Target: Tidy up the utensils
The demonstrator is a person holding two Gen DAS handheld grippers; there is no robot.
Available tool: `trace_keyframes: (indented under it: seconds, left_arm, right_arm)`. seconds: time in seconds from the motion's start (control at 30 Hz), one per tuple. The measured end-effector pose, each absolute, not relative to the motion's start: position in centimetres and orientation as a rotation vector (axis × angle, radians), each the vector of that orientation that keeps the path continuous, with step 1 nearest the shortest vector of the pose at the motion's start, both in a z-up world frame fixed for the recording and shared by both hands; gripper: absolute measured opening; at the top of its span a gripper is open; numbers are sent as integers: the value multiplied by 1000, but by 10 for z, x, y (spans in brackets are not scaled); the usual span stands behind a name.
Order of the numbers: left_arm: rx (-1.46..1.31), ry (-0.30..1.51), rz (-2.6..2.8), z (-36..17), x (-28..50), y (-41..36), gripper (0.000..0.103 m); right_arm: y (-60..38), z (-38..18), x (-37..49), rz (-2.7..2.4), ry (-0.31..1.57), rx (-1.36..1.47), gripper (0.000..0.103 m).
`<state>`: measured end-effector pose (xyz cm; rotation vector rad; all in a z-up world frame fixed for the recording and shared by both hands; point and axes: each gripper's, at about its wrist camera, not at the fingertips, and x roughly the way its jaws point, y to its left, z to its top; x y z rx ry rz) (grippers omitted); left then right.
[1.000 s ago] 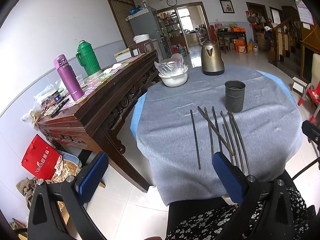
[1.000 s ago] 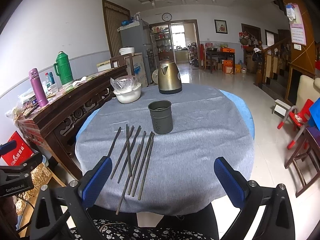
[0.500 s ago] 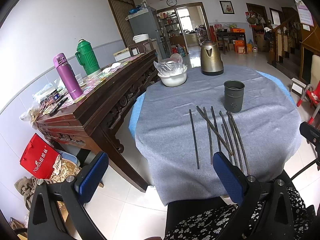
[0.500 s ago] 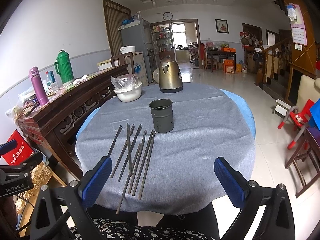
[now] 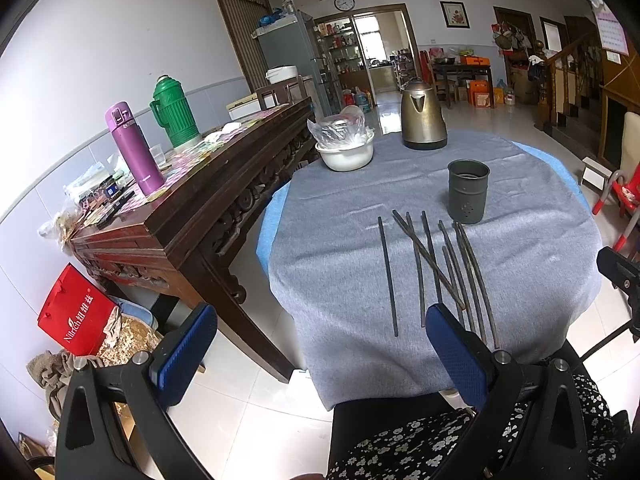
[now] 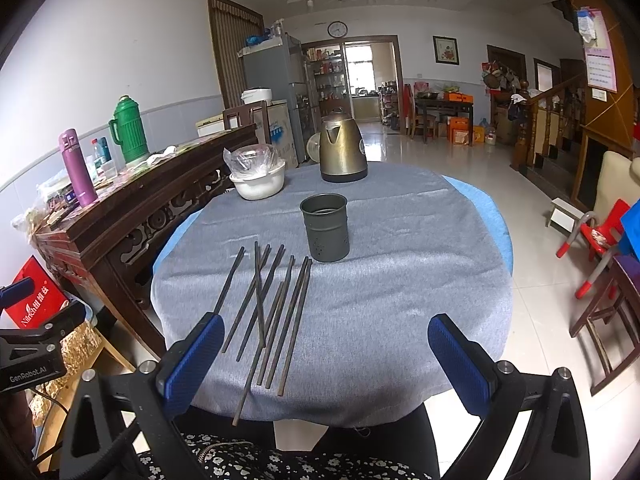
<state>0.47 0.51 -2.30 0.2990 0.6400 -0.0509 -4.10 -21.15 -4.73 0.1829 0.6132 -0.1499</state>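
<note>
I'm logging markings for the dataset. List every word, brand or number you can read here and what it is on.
"GenRobot.AI" on the left gripper body, seen in the right wrist view.
"Nihtch" or similar, beside Chinese characters I cannot read, on the red paper bag.
Wall clock: numerals too small to read.
Wall calendar: print too small to read.
Purple flask: small label, blurred.

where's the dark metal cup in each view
Left wrist view: the metal cup stands right of centre on the grey cloth, just beyond the far ends of the chopsticks.
Right wrist view: the cup stands at centre, beyond the chopsticks' right side.
Shared landmark: the brass kettle behind it.
</note>
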Motion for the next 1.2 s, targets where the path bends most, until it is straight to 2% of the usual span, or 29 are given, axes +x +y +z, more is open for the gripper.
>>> trace_keyframes:
  seconds: [0.47,0.97,1.2]
  left_arm:
    - [275,662,-57,-28,11,14,103]
    - [256,714,-31,-43,39,22,103]
    - [247,770,-41,-56,67,16,103]
  right_arm:
    - [-205,-51,-28,-140,631,162,103]
    - [-197,-45,45,-93,652,129,103]
    - [-207,-59,68,-91,705,150,103]
